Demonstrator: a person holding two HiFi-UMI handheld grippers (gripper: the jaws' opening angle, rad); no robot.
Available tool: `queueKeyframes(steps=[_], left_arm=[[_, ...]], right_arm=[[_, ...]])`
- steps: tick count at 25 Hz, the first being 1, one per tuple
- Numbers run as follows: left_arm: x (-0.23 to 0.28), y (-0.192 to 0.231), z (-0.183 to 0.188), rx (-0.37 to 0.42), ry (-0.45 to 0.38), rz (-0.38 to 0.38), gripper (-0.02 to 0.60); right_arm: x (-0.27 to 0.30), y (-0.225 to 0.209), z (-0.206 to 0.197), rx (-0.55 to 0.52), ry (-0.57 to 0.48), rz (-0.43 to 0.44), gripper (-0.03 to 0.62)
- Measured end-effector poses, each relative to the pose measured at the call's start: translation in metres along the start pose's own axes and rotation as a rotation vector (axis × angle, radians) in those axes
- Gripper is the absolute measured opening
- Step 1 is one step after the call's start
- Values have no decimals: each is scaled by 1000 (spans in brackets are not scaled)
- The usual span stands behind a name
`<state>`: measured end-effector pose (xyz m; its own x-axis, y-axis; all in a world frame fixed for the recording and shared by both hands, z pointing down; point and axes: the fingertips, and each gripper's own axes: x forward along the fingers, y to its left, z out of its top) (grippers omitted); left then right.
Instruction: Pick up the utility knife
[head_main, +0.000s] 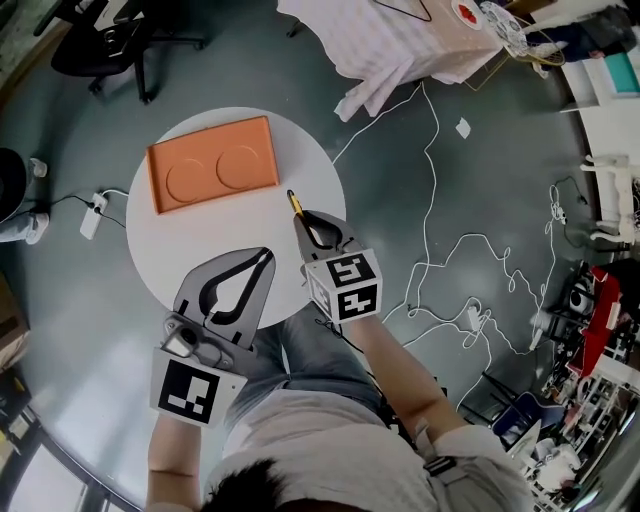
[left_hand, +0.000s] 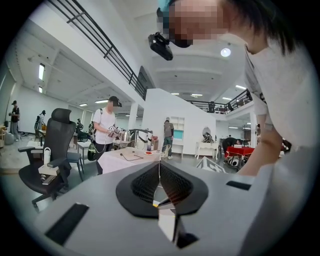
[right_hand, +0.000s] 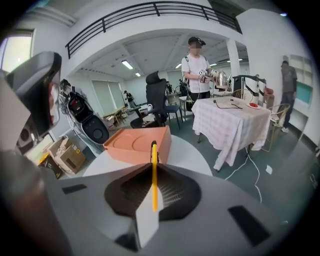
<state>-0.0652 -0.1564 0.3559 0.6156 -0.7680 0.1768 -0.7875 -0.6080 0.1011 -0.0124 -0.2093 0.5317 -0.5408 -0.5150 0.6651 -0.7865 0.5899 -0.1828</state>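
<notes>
The utility knife (head_main: 294, 204) is a slim yellow one with a dark tip. My right gripper (head_main: 303, 222) is shut on it over the right part of the round white table (head_main: 200, 250). In the right gripper view the utility knife (right_hand: 154, 175) runs straight out between the closed jaws of the right gripper (right_hand: 153, 167), pointing at the orange tray (right_hand: 137, 142). My left gripper (head_main: 267, 254) is at the table's near edge, shut with nothing in it. The left gripper view shows the left gripper (left_hand: 159, 170) tilted up toward the room.
An orange tray (head_main: 212, 163) with two round recesses lies at the table's far side. White cables (head_main: 470, 260) trail over the floor to the right. A cloth-covered table (head_main: 400, 40) stands beyond, an office chair (head_main: 110, 40) at far left. People stand in the background.
</notes>
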Motion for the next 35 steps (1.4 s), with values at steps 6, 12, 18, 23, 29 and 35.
queueKeyframes(steps=[6,12,18,23,29,35], left_arm=[[-14,-14,12,21,-17,-6,12],[-29,-39,23,37,-39,-20,12],[-45,-61,36,58,-59,-37,12],[-65,-75,46,50,-85,-36,12],[-87,-84,58,68,-120,-29,12],[-104,-91,65,92,-138,-16,12]], right_arm=[[-57,26,42,14,-165,58,37],[-126,53,66,2,-322,102,37],[-186,79,84,-2,-460,147,37],[-227,104,86,-39,-545,166,37],[-260,131,89,-67,-625,208,37],[-277,150,91,-107,-668,224,37]])
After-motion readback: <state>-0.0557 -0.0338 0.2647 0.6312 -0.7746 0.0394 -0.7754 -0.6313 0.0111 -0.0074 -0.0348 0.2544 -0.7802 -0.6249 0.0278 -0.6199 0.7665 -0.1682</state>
